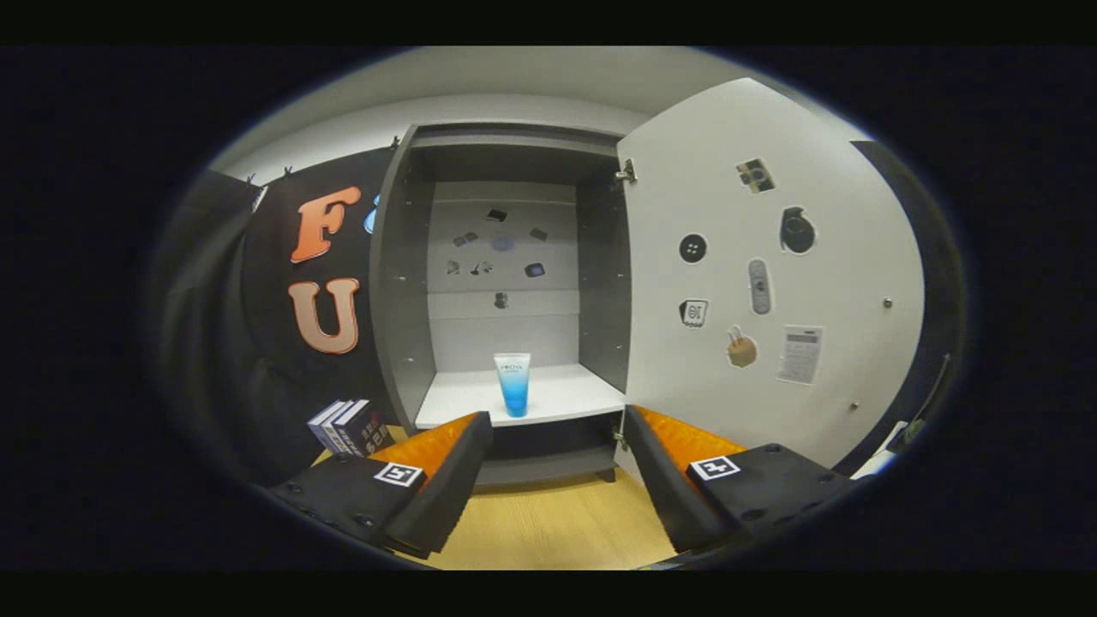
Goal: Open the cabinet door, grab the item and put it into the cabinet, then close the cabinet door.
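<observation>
My claw hangs spread wide over the pale wooden tabletop, holding nothing, its two fingers angled apart toward the tall grey cabinet straight ahead. The cabinet's white door stands swung fully open to the right, its inner face dotted with small stickers and a paper slip. Inside, on the white shelf board, the blue-and-white plastic tube stands upright on its cap near the front edge, well beyond my fingertips and roughly in line with the gap between them; nothing touches it. The pale back panel of the cabinet carries more small stickers above the tube. To the left, beside the cabinet's foot and just beyond my left finger, a few dark-spined books stand leaning together on the table.
</observation>
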Motion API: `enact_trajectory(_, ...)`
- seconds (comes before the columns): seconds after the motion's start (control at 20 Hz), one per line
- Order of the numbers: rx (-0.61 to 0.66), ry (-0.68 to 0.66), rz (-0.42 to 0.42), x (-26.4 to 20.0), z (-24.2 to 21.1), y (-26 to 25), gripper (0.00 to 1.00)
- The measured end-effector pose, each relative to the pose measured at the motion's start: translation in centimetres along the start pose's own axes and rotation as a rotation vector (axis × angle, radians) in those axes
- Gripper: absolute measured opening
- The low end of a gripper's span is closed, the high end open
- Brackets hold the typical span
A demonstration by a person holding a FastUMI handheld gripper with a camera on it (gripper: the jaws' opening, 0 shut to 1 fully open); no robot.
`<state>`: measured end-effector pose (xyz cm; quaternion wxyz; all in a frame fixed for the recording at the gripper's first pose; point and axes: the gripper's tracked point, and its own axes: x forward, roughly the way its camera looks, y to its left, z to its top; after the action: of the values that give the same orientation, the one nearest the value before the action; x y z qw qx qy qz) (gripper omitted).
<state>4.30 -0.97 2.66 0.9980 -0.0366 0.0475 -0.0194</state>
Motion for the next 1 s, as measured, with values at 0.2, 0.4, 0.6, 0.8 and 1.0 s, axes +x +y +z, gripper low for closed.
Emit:
enact_trajectory(0.2,0.006,-0.027,-0.066,-5.5,0.1,-4.7,0.98)
enact_trajectory(0.4,0.032,-0.058,-0.159,-9.5,0.1,-10.2,0.97)
enact_trajectory(0.6,0.054,-0.064,-0.263,-12.5,-0.5,-16.2,0.97)
enact_trajectory(0.8,0.066,-0.064,-0.354,-14.1,-1.3,-21.7,0.97)
enact_trajectory(1.0,0.077,-0.051,-0.402,-13.8,-2.4,-26.0,0.98)
